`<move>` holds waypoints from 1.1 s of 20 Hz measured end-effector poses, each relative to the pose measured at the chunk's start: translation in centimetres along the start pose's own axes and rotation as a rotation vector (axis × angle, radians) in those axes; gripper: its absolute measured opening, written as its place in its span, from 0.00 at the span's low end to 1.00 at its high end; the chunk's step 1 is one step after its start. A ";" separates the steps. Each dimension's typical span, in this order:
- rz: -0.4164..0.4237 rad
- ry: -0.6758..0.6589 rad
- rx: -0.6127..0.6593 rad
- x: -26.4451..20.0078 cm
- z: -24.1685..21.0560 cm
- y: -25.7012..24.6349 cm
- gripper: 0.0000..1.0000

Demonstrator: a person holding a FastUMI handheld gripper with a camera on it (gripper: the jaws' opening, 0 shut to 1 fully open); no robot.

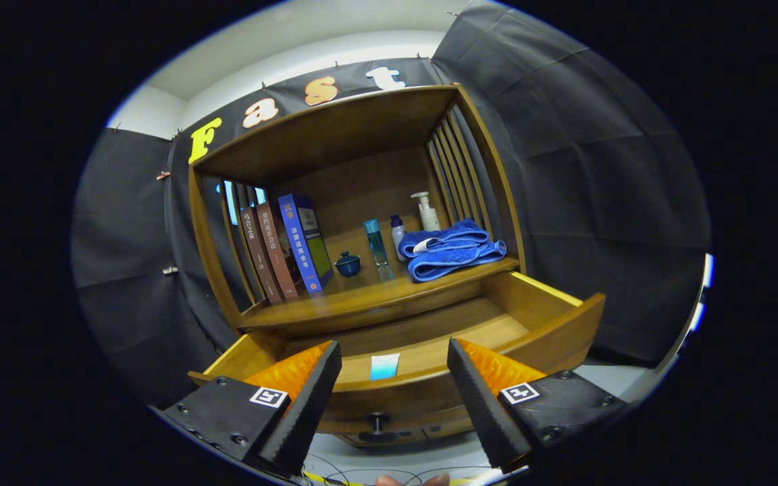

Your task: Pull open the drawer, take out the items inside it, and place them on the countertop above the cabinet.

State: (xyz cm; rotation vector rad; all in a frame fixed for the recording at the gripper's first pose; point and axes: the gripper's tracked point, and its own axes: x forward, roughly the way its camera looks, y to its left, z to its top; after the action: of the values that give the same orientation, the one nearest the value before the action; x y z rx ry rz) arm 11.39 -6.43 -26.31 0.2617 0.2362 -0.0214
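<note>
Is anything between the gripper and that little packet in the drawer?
Nothing visible. The drawer is open, the packet lies uncovered by its front wall, and the open gripper hangs just above it.

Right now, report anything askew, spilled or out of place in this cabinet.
Nothing spilled or damaged. The drawer is pulled open, with a small packet lying inside near its front. The books lean. The gripper is open, holding nothing.

gripper: two wedge-shaped fingers, ribbed texture on inner faces, spread wide apart. Each sits on a flat matte block with small round screws at the corners. One square black-and-white marker tag per block. Thin cables run near the base.
</note>
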 end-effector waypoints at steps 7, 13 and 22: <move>0.067 0.363 -0.076 5.6 0.4 3.1 0.99; 0.037 0.725 -0.135 9.6 -6.6 3.6 0.99; -0.062 1.035 -0.068 11.8 -14.8 3.1 0.86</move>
State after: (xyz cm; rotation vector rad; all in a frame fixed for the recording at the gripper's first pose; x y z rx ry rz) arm 19.60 0.53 -42.21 0.1774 1.2723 0.0644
